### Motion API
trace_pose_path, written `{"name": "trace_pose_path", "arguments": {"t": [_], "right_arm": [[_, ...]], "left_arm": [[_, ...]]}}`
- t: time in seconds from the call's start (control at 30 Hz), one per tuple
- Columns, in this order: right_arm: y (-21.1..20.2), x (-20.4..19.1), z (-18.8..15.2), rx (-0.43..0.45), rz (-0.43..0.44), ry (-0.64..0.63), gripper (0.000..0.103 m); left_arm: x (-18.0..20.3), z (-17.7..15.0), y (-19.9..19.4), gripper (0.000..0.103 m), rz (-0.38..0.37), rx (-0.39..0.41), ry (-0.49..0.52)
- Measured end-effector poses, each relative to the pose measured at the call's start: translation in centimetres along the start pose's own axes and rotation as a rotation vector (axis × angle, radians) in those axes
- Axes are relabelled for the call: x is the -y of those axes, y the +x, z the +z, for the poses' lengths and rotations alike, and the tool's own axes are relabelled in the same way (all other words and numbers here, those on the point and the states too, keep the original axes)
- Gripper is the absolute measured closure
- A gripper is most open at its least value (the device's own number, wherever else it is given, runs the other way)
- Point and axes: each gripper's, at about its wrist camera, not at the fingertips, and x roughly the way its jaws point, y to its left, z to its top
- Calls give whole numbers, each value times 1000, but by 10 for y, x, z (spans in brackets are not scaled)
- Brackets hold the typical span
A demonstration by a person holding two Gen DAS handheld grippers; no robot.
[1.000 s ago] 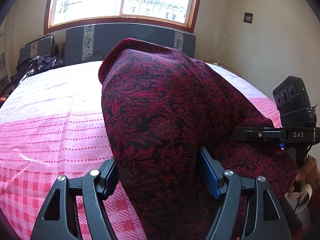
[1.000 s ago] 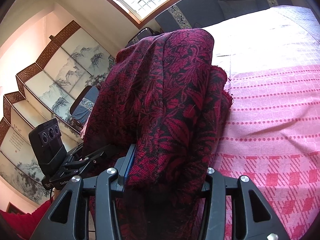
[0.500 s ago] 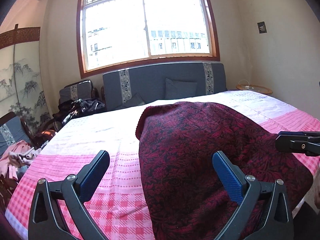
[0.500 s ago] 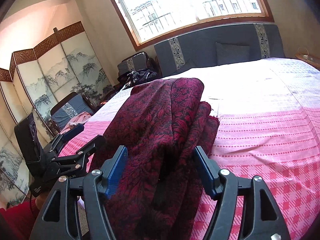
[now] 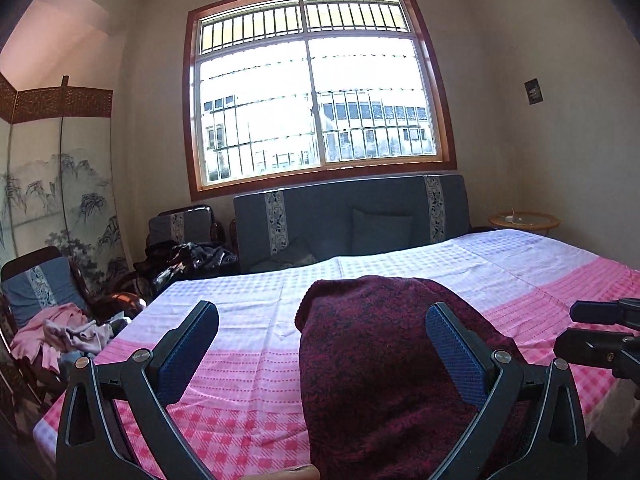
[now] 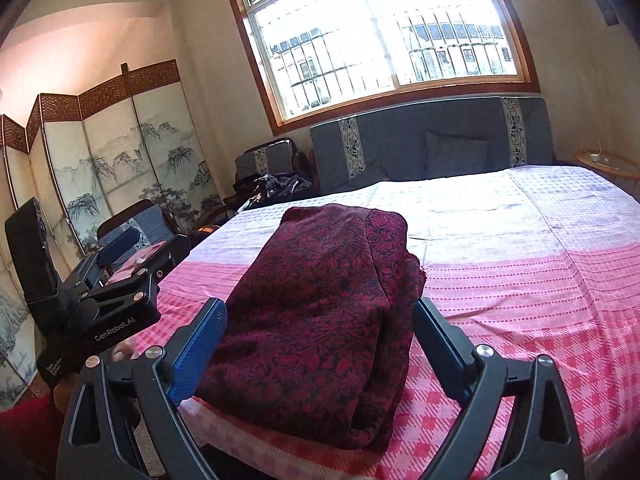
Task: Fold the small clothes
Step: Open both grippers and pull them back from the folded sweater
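Evidently the fold is laid; the maroon garment (image 6: 320, 312) rests folded on the bed (image 6: 520, 248); left gripper (image 5: 320, 344) and right gripper (image 6: 316, 344) stand with jaws wide, empty; next likely smoothing or another fold.

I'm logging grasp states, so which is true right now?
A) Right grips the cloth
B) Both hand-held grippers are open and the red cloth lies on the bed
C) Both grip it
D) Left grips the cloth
B: the left hand-held gripper and the right hand-held gripper have spread jaws, and the red cloth lies on the bed.
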Motion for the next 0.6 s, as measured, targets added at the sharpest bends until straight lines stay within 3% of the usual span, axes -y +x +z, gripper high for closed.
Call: {"name": "trace_pose_path", "arguments": {"t": [0.33,0.5,0.6], "right_arm": [[1,0,-9,-15,7,7,7],[4,-4,-13,-27,8,4,6],[2,-9,-12,-23,-5,-13,5]], "left_arm": [[-1,2,8,0,-73,-55,-39],[3,-2,7,0,-37,-36,-27],[-1,-2,10,0,-62,-67,-54]]}}
